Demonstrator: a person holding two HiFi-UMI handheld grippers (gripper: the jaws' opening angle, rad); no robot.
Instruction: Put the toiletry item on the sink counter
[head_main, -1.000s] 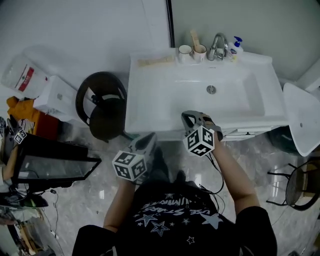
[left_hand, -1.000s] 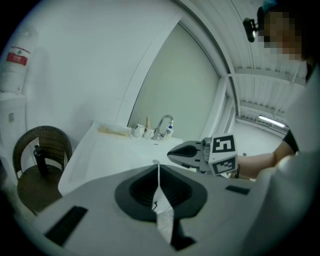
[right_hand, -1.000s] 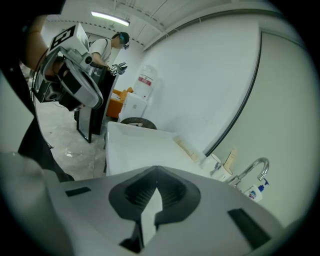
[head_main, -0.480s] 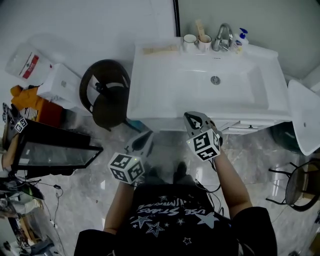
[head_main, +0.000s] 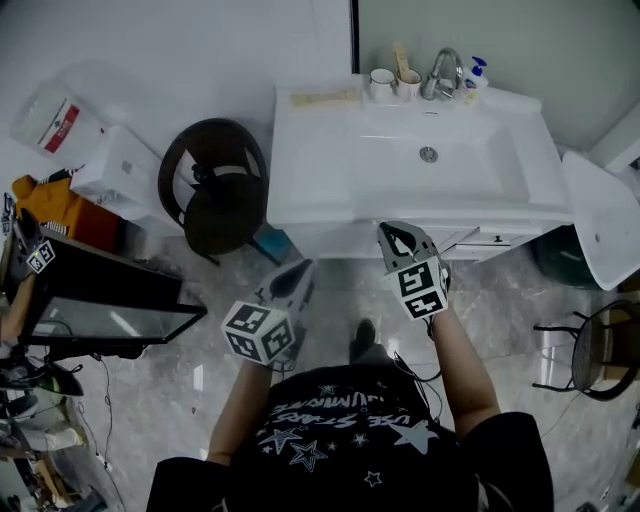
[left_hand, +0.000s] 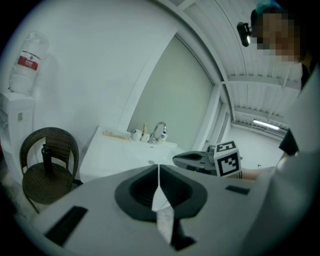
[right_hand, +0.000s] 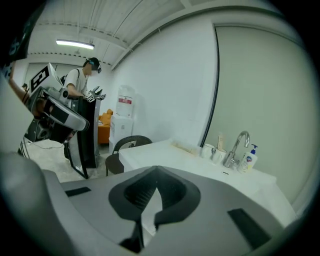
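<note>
I'm standing in front of the sink (head_main: 330, 208), holding both claws short of its front rim. Left claw (head_main: 297, 275): jaws pressed together, gripping nothing. Right claw (head_main: 398, 237): same, tips meeting, empty.

So no toiletry item is riding in either claw. The only ones I'm seeing are already sitting on the surface's back ledge:
- pump bottle (head_main: 473, 76), right of the tap (head_main: 440, 75)
- two cups (head_main: 381, 84), left of the tap, one with a stick-like thing standing in it
- flat pale strip (head_main: 322, 98), lying lengthwise along the back-left edge

Can't tell which one the task means.

All of them are lying ahead of the claws, across the basin. Right claw is sitting nearer the bottle and cups. The strip is lining up more with the left claw.

Bottle: upright, glossy white plastic, blue cap. Cups: white, glazed-looking. Surface: smooth gloss white, probably slippery.
</note>
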